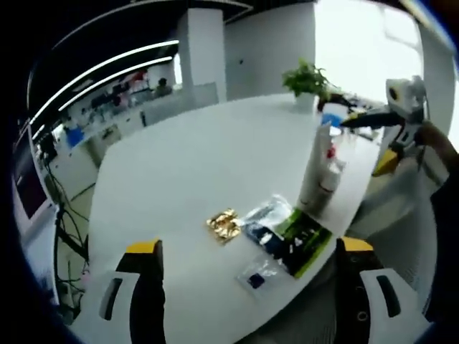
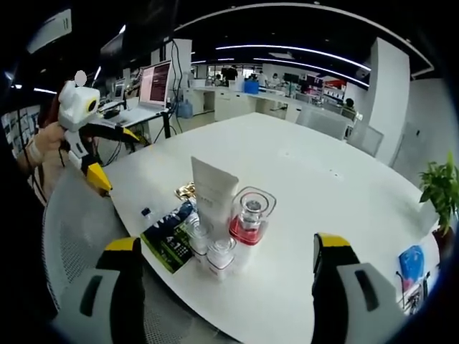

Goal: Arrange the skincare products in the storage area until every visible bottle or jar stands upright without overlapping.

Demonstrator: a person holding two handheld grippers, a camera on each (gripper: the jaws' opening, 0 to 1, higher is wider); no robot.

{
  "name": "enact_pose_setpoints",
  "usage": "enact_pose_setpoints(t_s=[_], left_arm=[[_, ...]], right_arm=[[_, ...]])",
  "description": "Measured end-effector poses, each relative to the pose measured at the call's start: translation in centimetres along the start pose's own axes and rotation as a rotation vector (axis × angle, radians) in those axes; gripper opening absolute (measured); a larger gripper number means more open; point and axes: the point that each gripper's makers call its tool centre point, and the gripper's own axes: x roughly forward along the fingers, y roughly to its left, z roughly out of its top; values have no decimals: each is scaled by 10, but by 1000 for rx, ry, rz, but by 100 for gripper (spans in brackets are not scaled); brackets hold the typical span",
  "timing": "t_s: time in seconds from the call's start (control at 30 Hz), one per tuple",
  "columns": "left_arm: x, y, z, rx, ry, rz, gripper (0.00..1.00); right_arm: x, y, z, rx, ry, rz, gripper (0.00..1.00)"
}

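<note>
Near the bench (image 2: 337,186) edge closest to us, we see the skincare products gathered in a tight cluster: a white tube (image 2: 213,190) standing upright, a clear bottle with a red base (image 2: 249,217) just beside it, and two small white-capped jars (image 2: 219,254) in front, all apparently upright. Flat sachets lie next to them toward the edge: a green-and-black packet (image 2: 168,244), a gold foil packet (image 1: 224,224) and small clear packets (image 1: 256,274).

Both pairs of fingers stand open and grip nothing; the left gripper (image 1: 251,287) and the right gripper (image 2: 222,287) hover off the bench edge, apart from the products. In the left gripper view the tube (image 1: 318,168) hides most of the cluster.

We judge the step to be approach and inspection, before any grasp. The next move calls for spreading the crowded bottles so none overlaps, entering from the open side. The sachets crowd the near edge, and a careless reach could topple the tall tube. A potted plant (image 2: 439,190) stands well apart at the far edge.
</note>
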Motion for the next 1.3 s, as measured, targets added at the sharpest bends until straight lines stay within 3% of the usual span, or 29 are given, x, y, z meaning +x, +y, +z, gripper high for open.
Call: enact_pose_setpoints(t_s=[0.77, 1.3], left_arm=[[-3, 4, 6, 46, 4, 13, 97], [6, 14, -16, 95, 76, -14, 97]], right_arm=[[-3, -1, 6, -12, -21, 7, 99], [1, -1, 3, -4, -2, 9, 99]])
